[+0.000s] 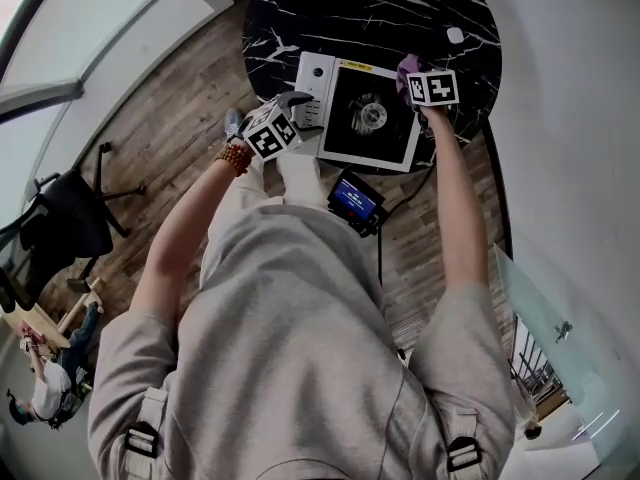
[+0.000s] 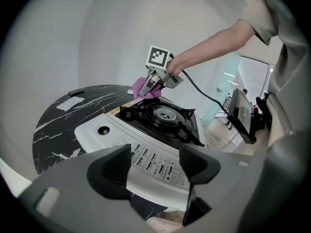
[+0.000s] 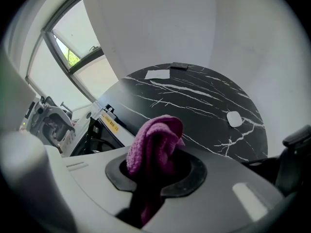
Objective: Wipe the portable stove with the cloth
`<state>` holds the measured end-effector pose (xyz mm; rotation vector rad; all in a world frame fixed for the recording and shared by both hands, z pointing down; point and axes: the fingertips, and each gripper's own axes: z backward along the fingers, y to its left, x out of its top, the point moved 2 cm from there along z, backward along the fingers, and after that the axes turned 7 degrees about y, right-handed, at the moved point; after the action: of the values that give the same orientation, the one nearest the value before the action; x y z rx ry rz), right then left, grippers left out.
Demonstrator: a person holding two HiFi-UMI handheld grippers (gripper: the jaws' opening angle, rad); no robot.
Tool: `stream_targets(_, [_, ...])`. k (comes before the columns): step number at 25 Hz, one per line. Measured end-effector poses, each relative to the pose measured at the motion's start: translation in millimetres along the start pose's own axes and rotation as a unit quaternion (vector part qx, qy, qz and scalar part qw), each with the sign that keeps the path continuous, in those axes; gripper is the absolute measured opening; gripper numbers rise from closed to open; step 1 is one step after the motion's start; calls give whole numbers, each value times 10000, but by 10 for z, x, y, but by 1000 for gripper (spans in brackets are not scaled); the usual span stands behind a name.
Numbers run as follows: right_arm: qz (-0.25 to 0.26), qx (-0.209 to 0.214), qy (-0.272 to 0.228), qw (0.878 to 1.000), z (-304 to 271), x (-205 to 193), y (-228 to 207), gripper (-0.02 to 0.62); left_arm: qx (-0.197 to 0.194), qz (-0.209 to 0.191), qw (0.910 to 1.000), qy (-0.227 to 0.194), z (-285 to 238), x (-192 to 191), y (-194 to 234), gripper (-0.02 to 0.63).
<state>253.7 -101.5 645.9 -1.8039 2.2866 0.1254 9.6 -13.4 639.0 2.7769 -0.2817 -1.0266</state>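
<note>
Right tool (image 3: 156, 165): pinched tight on the purple cloth (image 3: 154, 139), wad poking out ahead of the jaws, at the far corner of the portable stove (image 1: 316, 80). Left tool (image 2: 154, 165): jaws spread, nothing gripped, stove's white control panel straight ahead between them. Black marble counter (image 1: 300, 18) beneath both.

No wording can be read anywhere. The portable stove (image 2: 146, 152) has rows of small print on its white front panel, lower centre of the left gripper view. It also carries a yellow label (image 3: 111, 125). A blue screen (image 1: 356, 198) sits mid-frame in the head view. All are too small to read.
</note>
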Motion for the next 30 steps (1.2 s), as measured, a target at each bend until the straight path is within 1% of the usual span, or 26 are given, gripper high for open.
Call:
stream_targets(6, [605,-28,67,9981,-29,34,157,87,10,42,10000,2,4,-47,4,301])
stream_targets(13, [868,33,135,9961,-37,87,197,87,-49,2,10000,43,-1,-32,28,294])
stream_targets(18, [1115,122,273,9933,-51,91,238,86,-73,14,10000,19,3,-9,10,290])
stream_targets(21, [1344,71,315,9904,-54,106,296,86,-86,41,9999,32,1,-15,9,291])
stream_targets(24, [1686,32,382,9849,-57,133,369,84,-79,38,10000,35,10,-11,10,290])
stream_targets(28, [1817,259,340,9824,-96,225,543,86,-96,28,9999,44,-3,-22,2,290])
stream_targets(30, [1866,306,361,9813,-117,276,629,86,-106,24,9999,17,-6,-11,4,290])
